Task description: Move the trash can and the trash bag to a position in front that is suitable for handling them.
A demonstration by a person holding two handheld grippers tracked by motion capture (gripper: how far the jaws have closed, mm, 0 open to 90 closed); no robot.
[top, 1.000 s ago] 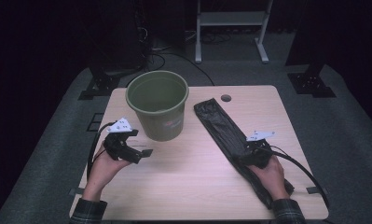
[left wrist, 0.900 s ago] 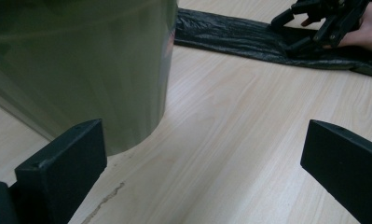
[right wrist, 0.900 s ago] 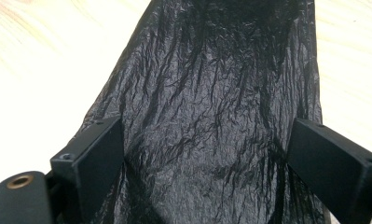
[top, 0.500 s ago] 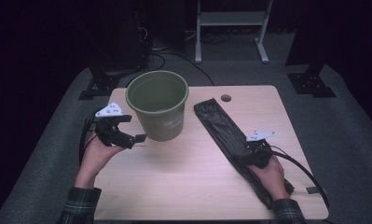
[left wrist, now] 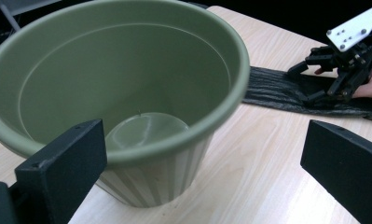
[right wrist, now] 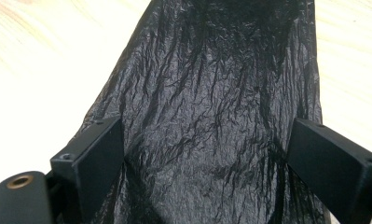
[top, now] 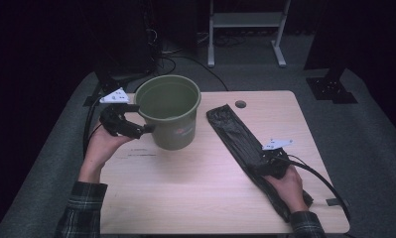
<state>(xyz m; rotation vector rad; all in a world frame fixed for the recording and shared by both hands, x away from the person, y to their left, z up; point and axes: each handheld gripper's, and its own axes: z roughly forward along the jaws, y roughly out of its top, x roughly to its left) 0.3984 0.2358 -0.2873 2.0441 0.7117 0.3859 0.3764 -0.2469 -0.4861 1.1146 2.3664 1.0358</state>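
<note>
A green plastic bucket stands upright on the wooden table, toward its far left part; its inside, seen from the left gripper view, is bare, with nothing resting on the round bottom; a small red mark sits on its outer wall facing the person. A black plastic bag lies flat and crumpled on the table to the right of the bucket, stretched in a long strip from near the table's middle toward the near right edge; bucket and bag are near each other but apart.

The left gripper is held just beside the bucket's left wall, at its upper part; its jaws stand wide apart, and in its own view one jaw sits in front of the near rim while the other is out over the bare table; whether a jaw touches the wall I cannot tell. The right gripper rests low on the bag; its jaws are spread wide, one at each edge of the crinkled black film, not closed on it.
</note>
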